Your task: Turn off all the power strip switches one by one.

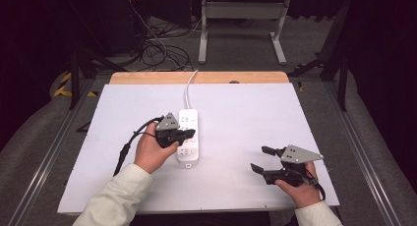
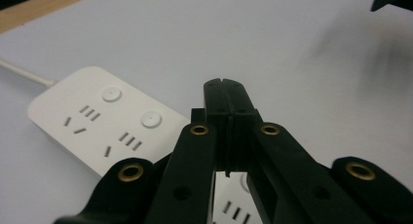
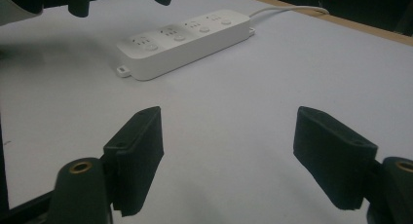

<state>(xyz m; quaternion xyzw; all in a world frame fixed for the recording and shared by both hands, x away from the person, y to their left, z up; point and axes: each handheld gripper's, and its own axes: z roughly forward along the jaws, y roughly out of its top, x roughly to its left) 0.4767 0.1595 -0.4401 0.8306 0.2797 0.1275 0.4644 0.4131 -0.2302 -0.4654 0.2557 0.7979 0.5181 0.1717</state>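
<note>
White tabletop, wooden far edge, dark room.

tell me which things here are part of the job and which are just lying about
Part of the job:
- white power strip, on the white table top
- left tool, jaws shut, over the strip
- right tool, jaws open, apart from the strip

Just lying about:
- tangle of cables on the floor beyond the table
- white table legs farther back
</note>
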